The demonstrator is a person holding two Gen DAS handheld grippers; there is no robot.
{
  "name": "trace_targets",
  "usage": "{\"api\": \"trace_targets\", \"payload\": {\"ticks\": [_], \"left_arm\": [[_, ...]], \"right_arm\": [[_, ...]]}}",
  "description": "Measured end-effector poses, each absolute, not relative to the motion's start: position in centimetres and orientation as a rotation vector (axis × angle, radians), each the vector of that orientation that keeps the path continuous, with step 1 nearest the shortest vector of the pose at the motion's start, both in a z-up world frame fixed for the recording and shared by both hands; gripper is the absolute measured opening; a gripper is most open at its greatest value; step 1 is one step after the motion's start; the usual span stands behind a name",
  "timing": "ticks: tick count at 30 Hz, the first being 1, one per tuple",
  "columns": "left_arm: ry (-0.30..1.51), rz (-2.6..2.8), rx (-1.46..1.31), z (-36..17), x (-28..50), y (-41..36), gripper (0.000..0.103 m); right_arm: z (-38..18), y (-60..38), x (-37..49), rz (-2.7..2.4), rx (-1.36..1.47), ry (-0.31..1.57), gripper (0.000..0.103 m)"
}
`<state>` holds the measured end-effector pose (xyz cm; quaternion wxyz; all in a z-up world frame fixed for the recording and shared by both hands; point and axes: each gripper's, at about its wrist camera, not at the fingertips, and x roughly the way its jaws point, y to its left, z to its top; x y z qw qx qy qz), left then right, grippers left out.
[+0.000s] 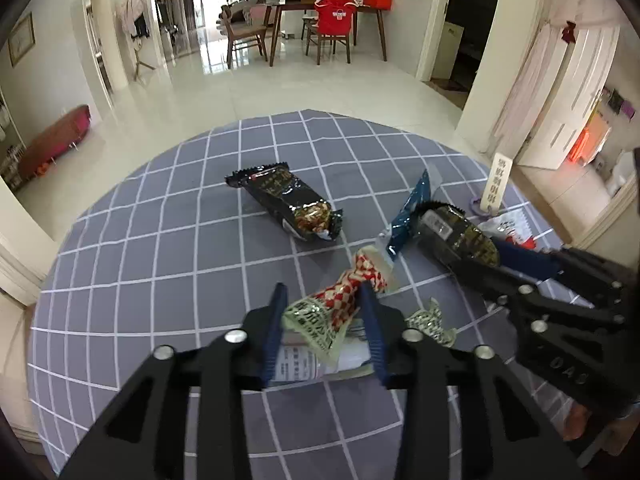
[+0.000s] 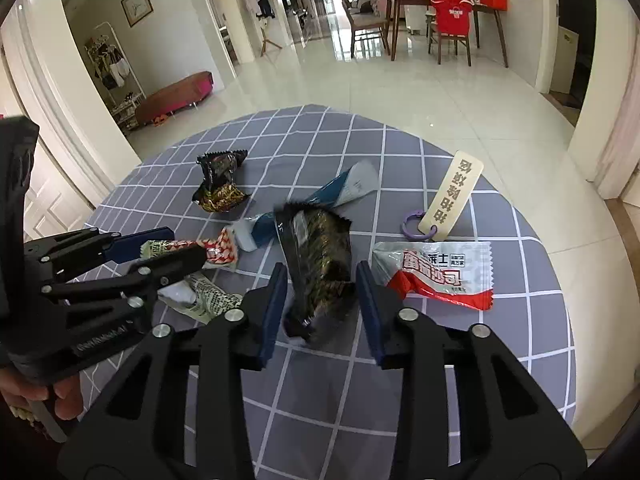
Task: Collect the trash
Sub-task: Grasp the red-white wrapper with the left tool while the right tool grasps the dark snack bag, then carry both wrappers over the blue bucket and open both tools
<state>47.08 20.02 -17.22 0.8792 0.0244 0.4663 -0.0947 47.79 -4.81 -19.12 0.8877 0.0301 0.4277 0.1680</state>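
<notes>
Several snack wrappers lie on a round table with a grey checked cloth (image 1: pixel 160 240). My left gripper (image 1: pixel 322 296) has its blue fingers on both sides of a red-and-green checked wrapper (image 1: pixel 340 304), closed against it. It also shows in the right wrist view (image 2: pixel 188 250). My right gripper (image 2: pixel 322 276) straddles a crumpled black wrapper (image 2: pixel 320 252), jaws apart with gaps at both sides. That wrapper shows in the left wrist view (image 1: pixel 456 234). Another black wrapper (image 1: pixel 288 200) lies farther out. A blue wrapper (image 2: pixel 336 190) and a red-and-white packet (image 2: pixel 436 272) lie nearby.
A wooden tag on a purple ring (image 2: pixel 452 196) lies at the table's right side. Beyond the table is a shiny tiled floor, with a dining table and chairs (image 1: pixel 328 28) far back and a low bench (image 1: pixel 56 140) at the left wall.
</notes>
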Motion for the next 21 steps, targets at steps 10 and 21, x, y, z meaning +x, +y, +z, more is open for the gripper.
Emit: {"api": "trace_targets", "payload": {"ticks": [10,21], "left_arm": [[0.920,-0.205,0.005,-16.1,44.9,20.3,0.009],[0.802,-0.210,-0.029,-11.1,38.2,18.9,0.009]], "right_arm": [[-18.3,-4.9,45.8,0.384,0.075,0.867,0.016],[-13.1,-7.8,39.5,0.470,0.187,0.776,0.015]]}}
